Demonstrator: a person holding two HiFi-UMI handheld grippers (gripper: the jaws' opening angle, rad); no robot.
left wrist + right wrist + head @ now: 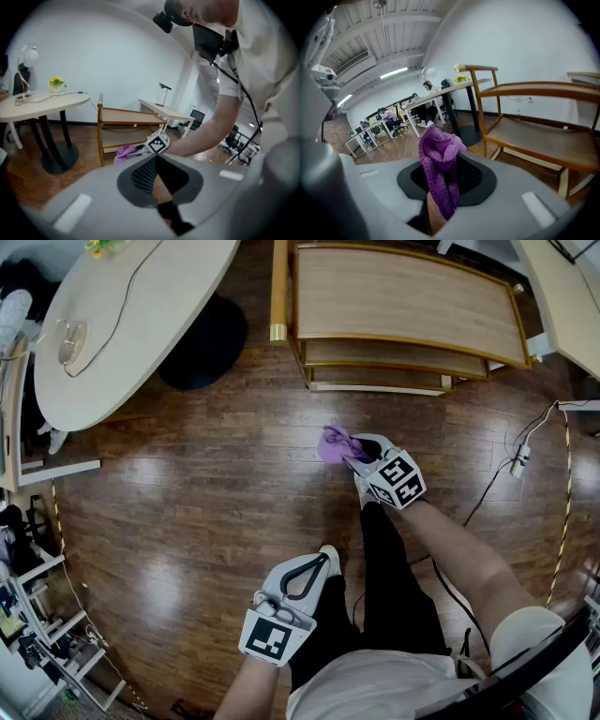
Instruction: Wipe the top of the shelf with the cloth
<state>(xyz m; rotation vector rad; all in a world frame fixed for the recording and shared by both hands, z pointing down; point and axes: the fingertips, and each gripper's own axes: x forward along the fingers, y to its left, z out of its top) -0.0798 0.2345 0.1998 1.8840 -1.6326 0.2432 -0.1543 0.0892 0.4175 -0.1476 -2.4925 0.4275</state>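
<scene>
Right tool (pixel 352 457): jaws clamped on the purple cloth (pixel 333 443). In the right gripper view a bunched fold of the knit stands up from between the pads and a strip hangs down past them. The cloth is carried just ahead of the tool tip, over the wooden floor (pixel 187 502), touching nothing else that I can see.

Shelf (pixel 403 296): stands ahead of the right tool, slightly to its right, well apart from the cloth. The top board is pale wood with a raised rim, and two lower boards show beneath it. The cloth has no contact with the top.

Left tool (pixel 323 559): jaws together, nothing between them. I hold it low and close to my body, behind the right tool and to its left. Its own view looks toward the right tool's marker cube and the cloth, with the shelf behind them.

Round desk (pixel 131 315): ahead of the left tool and off to its left, with a cable trailing across it.
</scene>
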